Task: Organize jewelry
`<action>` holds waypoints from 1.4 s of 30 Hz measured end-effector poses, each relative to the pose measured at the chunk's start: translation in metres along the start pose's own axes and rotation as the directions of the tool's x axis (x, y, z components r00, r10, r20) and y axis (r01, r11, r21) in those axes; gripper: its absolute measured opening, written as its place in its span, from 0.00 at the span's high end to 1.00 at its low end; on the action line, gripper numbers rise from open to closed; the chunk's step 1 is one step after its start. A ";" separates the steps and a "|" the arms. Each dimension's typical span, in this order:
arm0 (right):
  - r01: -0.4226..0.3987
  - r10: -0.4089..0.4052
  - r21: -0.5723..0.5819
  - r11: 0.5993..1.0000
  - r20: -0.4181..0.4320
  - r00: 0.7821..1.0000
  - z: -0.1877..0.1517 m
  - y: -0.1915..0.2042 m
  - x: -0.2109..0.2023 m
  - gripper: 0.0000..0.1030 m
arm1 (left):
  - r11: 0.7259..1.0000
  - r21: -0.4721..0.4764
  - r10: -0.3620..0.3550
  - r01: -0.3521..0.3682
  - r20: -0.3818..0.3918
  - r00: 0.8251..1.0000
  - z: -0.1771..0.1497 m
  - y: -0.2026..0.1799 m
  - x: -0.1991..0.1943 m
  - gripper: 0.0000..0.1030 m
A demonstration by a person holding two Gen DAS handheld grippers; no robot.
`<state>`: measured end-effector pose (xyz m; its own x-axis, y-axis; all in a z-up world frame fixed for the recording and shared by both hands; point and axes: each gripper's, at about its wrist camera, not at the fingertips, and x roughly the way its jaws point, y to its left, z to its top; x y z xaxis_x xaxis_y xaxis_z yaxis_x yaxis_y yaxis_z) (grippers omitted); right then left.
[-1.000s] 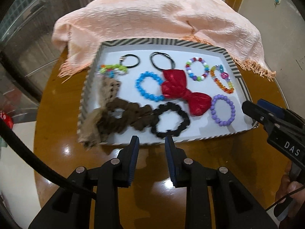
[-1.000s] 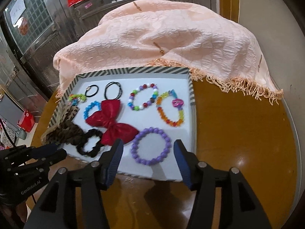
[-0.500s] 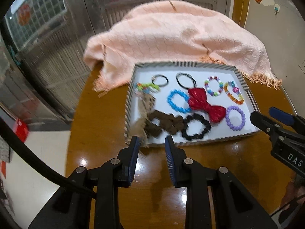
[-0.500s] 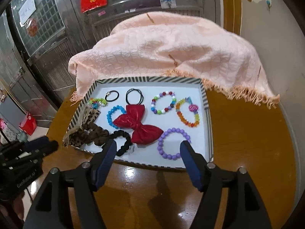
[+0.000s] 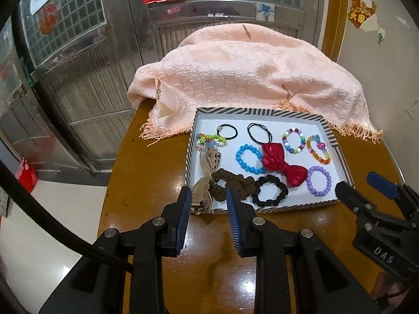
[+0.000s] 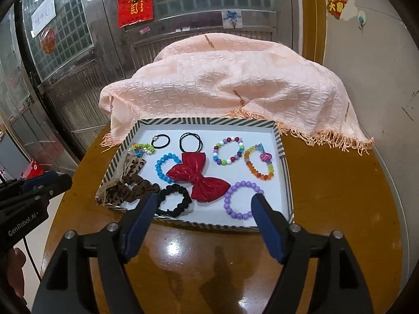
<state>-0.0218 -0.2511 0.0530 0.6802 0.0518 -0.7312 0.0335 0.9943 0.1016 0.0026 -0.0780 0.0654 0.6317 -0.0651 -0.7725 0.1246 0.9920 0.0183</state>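
A striped-rim tray (image 5: 324, 124) (image 6: 285, 167) on a round brown table holds several bracelets and hair ties: a red bow (image 5: 284, 166) (image 6: 199, 178), a purple bead bracelet (image 5: 319, 180) (image 6: 242, 198), a blue bead bracelet (image 5: 247, 158), a black scrunchie (image 5: 271, 191) (image 6: 174, 200) and a brown scrunchie (image 5: 230, 185). My left gripper (image 5: 209, 197) is open and empty, just short of the tray's near left corner. My right gripper (image 6: 204, 204) is open wide and empty above the tray's near edge.
A peach fringed cloth (image 5: 243, 73) (image 6: 225, 83) is heaped behind the tray. Bare table (image 6: 340, 196) lies to the tray's right and in front. Metal grille doors (image 5: 78, 65) stand behind, and the table edge drops to the floor (image 5: 52, 222) at left.
Both grippers have pulled back and risen from the tray, so the tray looks smaller and farther. The right gripper's jaws have opened wider. The jewelry has not moved.
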 end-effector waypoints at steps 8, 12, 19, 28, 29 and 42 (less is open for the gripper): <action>0.006 -0.006 0.003 1.000 0.021 1.000 0.002 0.002 -0.008 0.20 | 1.000 0.000 -0.018 0.018 0.034 0.999 0.001 -0.005 -0.007 0.75; 0.008 -0.008 -0.002 1.000 0.013 1.000 0.002 0.004 -0.009 0.20 | 1.000 -0.008 -0.019 0.019 0.035 0.999 0.001 -0.002 -0.006 0.75; 0.008 -0.007 -0.035 0.999 0.002 1.000 0.001 0.013 -0.006 0.19 | 1.000 -0.001 -0.013 0.014 0.038 0.999 0.001 -0.002 -0.004 0.75; 0.011 -0.012 -0.033 0.999 -0.012 1.000 0.001 0.013 0.000 0.19 | 1.000 0.005 -0.020 0.020 0.030 0.999 0.002 -0.005 0.000 0.75; 0.012 -0.013 -0.033 0.999 -0.013 1.000 0.001 0.012 0.001 0.19 | 1.000 0.006 -0.020 0.019 0.030 0.999 0.002 -0.005 0.001 0.75; 0.013 -0.014 -0.031 0.999 -0.034 0.999 0.002 0.007 0.006 0.18 | 1.000 0.016 -0.021 0.021 0.031 0.999 0.004 -0.011 0.003 0.75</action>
<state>-0.0155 -0.2436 0.0508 0.6546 0.0411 -0.7549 0.0198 0.9972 0.0714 0.0060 -0.0900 0.0651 0.6520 -0.0893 -0.7529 0.1498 0.9886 0.0124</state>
